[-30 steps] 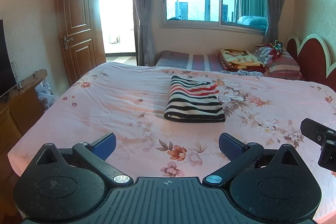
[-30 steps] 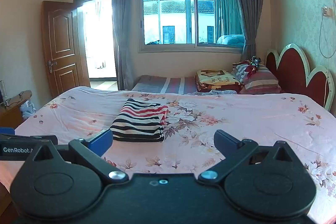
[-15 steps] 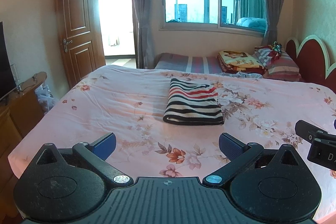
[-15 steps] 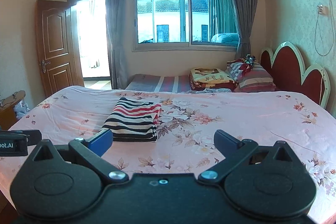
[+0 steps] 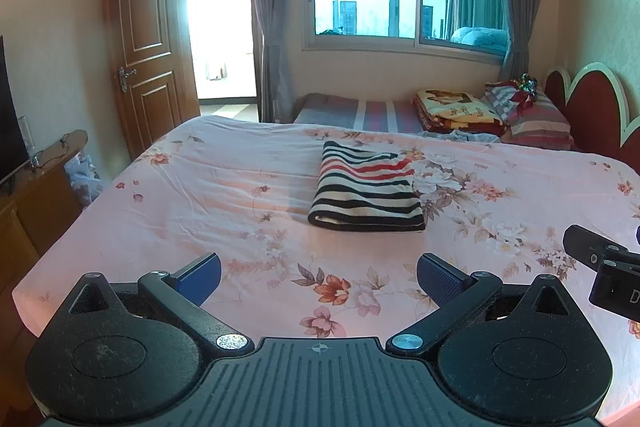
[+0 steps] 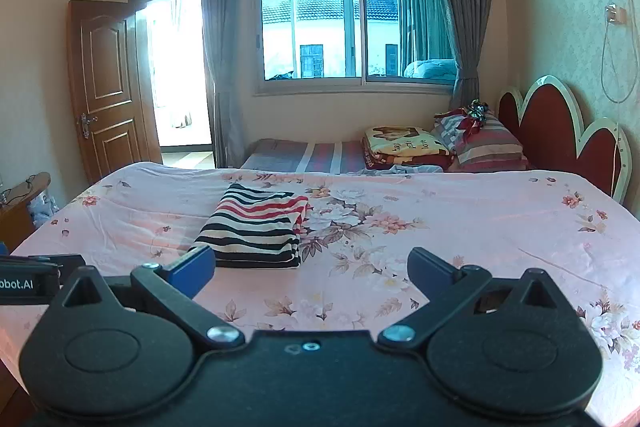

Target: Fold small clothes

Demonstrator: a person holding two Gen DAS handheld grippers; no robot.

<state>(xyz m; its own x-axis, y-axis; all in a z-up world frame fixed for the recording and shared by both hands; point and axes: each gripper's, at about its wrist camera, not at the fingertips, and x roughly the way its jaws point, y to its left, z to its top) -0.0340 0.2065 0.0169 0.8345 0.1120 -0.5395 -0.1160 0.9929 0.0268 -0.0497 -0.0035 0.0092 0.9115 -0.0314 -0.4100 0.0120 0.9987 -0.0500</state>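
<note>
Both grippers, left [image 5: 319, 274] & right [image 6: 311, 267], spread wide, empty; folded black-red-cream striped garment [image 5: 367, 189] lies ahead on pink floral bedsheet [image 5: 208, 203].

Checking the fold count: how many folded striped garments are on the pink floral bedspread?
1. The folded black, white and red striped garment lies mid-bed on the pink floral bedspread, ahead of both open grippers. None seems hidden.
</note>
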